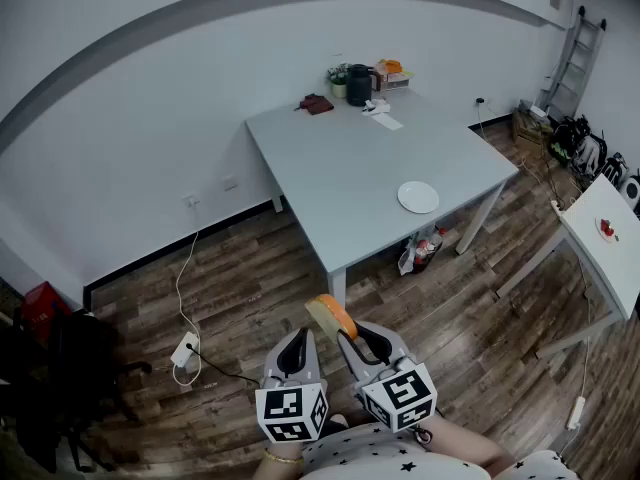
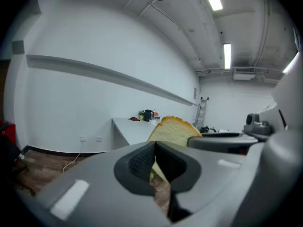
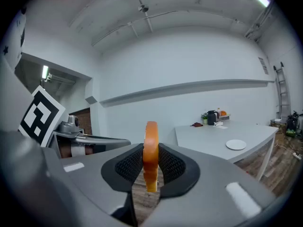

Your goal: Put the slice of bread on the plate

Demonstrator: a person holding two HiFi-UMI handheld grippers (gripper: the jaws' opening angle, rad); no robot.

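A slice of bread (image 1: 331, 318) with an orange-brown crust stands edge-on between the pads of my right gripper (image 1: 347, 334), which is shut on it. The right gripper view shows the slice (image 3: 151, 156) upright and clamped. My left gripper (image 1: 297, 348) is held just to the left of it with the jaw tips together and nothing between them. In the left gripper view the bread (image 2: 173, 129) shows past its jaws. The white plate (image 1: 418, 197) lies near the front right corner of the grey table (image 1: 340, 158), well ahead of both grippers over the wood floor.
At the table's far end stand a dark kettle (image 1: 359, 85), a small plant and some small items. Bags (image 1: 420, 251) sit under the table. A second white table (image 1: 605, 238) is at the right and a ladder (image 1: 575, 48) at the back. A power strip (image 1: 184, 350) lies on the floor.
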